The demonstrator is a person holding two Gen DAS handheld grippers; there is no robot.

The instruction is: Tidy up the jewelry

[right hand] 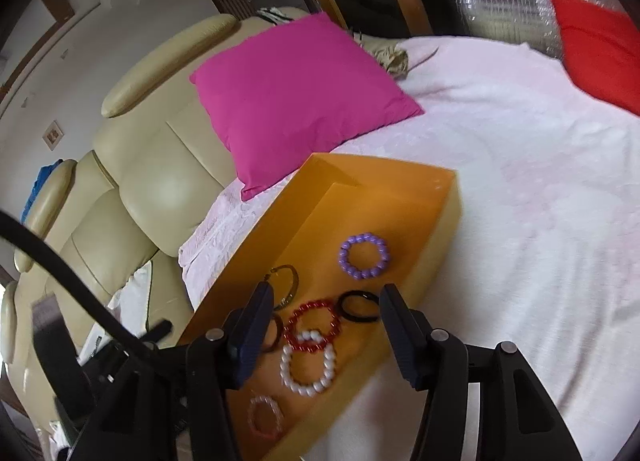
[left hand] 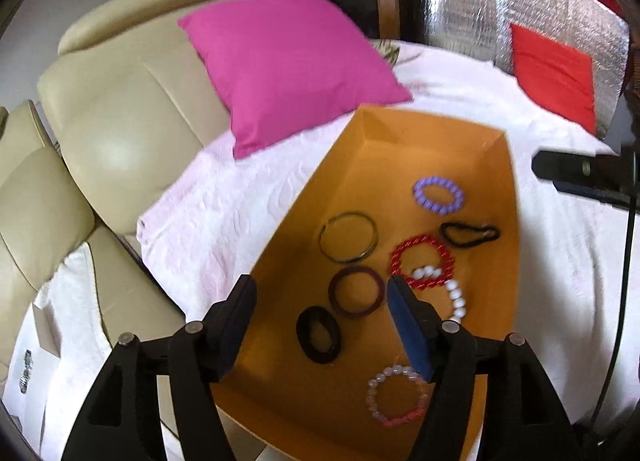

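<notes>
An orange box (left hand: 372, 141) (right hand: 360, 189) lies on a white bedspread and holds several bracelets and hair ties. Inside are a purple bead bracelet (left hand: 439, 196) (right hand: 364, 256), a metal bangle (left hand: 348, 236) (right hand: 289, 286), a red bead bracelet (left hand: 422, 261) (right hand: 314, 325), a white bead bracelet (left hand: 456, 293) (right hand: 308, 367), a maroon ring (left hand: 354, 292), black hair ties (left hand: 318, 334) (left hand: 470, 235) (right hand: 359, 306) and a pale pink bracelet (left hand: 396, 397) (right hand: 264, 417). My left gripper (left hand: 322, 325) is open and empty above the box. My right gripper (right hand: 324, 337) is open and empty above it too.
A magenta pillow (left hand: 292, 69) (right hand: 300, 97) leans on a cream leather chair (left hand: 120, 121) (right hand: 160, 165) at the left. A red pillow (left hand: 556, 73) (right hand: 600, 49) lies at the far right. The white bedspread (right hand: 520, 181) stretches to the right of the box.
</notes>
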